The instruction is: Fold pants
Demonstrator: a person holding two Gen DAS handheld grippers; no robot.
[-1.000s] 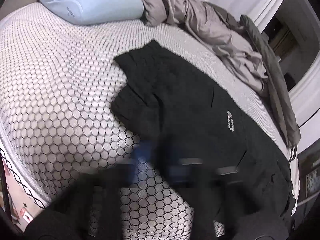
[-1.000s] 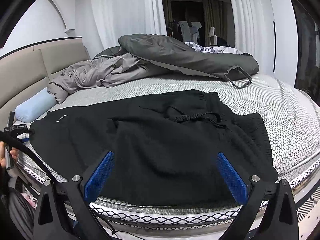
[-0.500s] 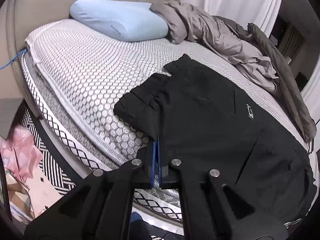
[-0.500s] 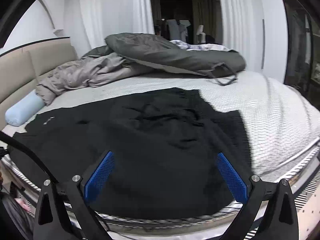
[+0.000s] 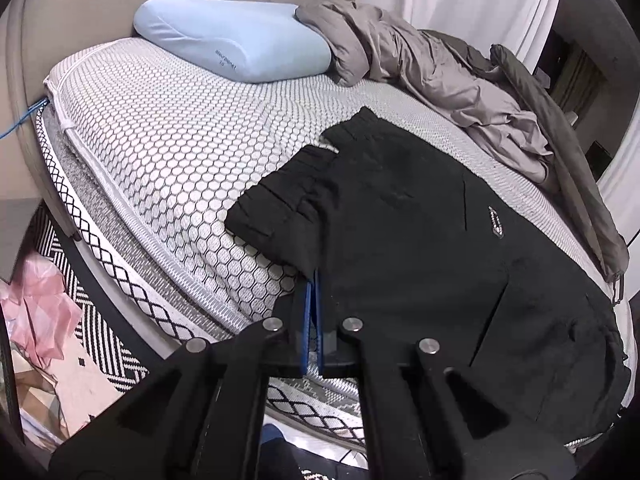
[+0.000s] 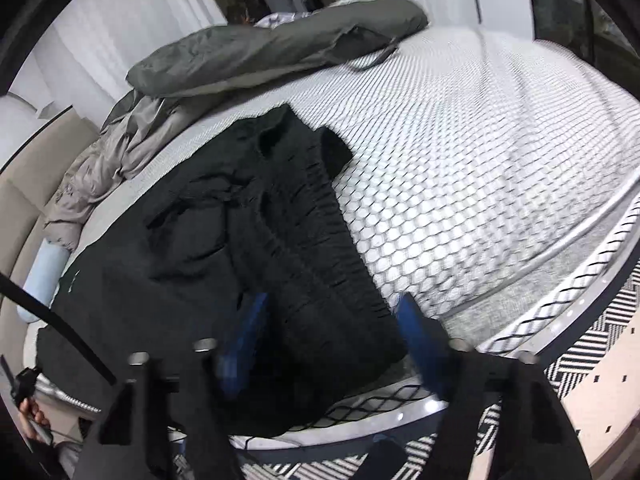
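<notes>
A: Your left gripper [image 5: 313, 280] has its blue jaws pressed together on the near edge of the black fabric pants [image 5: 420, 240], close to the leg cuffs. That end looks secured.

B: And your right gripper [image 6: 328, 320] is at the other end, jaws apart, straddling the gathered waistband at the near edge of the bed. The view there is blurred, so I can't tell whether the pads touch cloth.

A: Where do the pants sit? Spread flat on the white honeycomb-patterned mattress [image 5: 160, 140], along its near rim, well clear of the light blue pillow [image 5: 236, 44] and the crumpled grey duvet [image 5: 440, 76].

B: Long axis runs side to side along that rim: cuffs toward the pillow end, waistband toward the open end.

A: My read: you're at the pick-up stage before the first fold. Next you'd need the right jaws closed on the waistband, then both ends moved together so the cloth doesn't skew.
</notes>
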